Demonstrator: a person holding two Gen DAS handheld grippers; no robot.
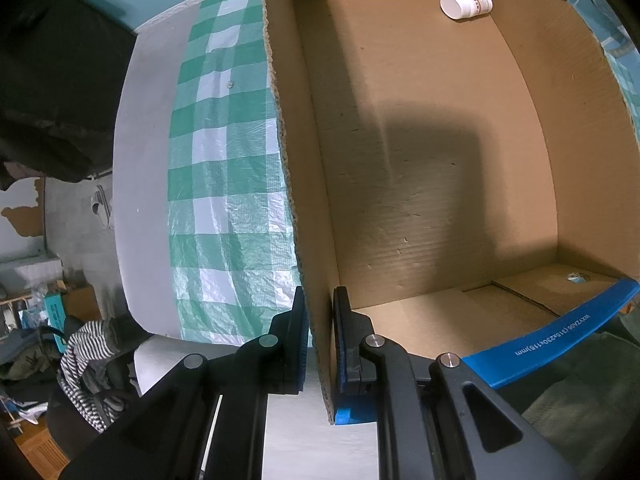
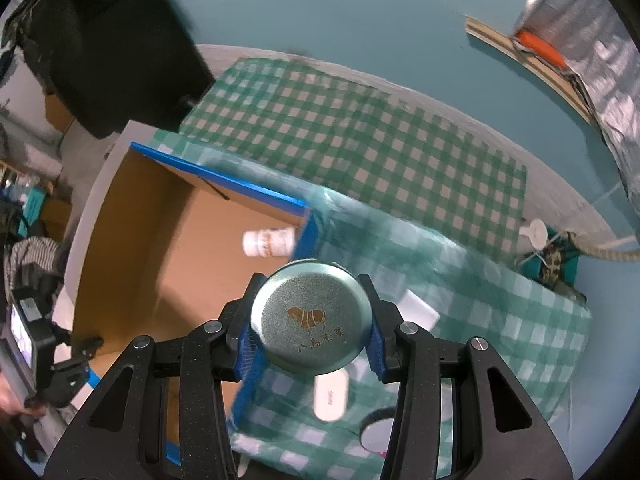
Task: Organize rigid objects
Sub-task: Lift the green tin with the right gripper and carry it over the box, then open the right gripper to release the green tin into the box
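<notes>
One cardboard box [image 2: 132,240] holds one white bottle [image 2: 269,242] lying on its side. Left gripper [image 1: 320,336] pinches the box's side wall. Right gripper [image 2: 310,320] clamps one round tin [image 2: 310,316] above the checkered cloth [image 2: 460,280], beside the box.

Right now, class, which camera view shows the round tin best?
The right wrist view: the round tin fills the centre, lid facing the camera, clamped in the right claw above the cardboard box. The left wrist view shows none of it, only the box interior and a white bottle.
</notes>
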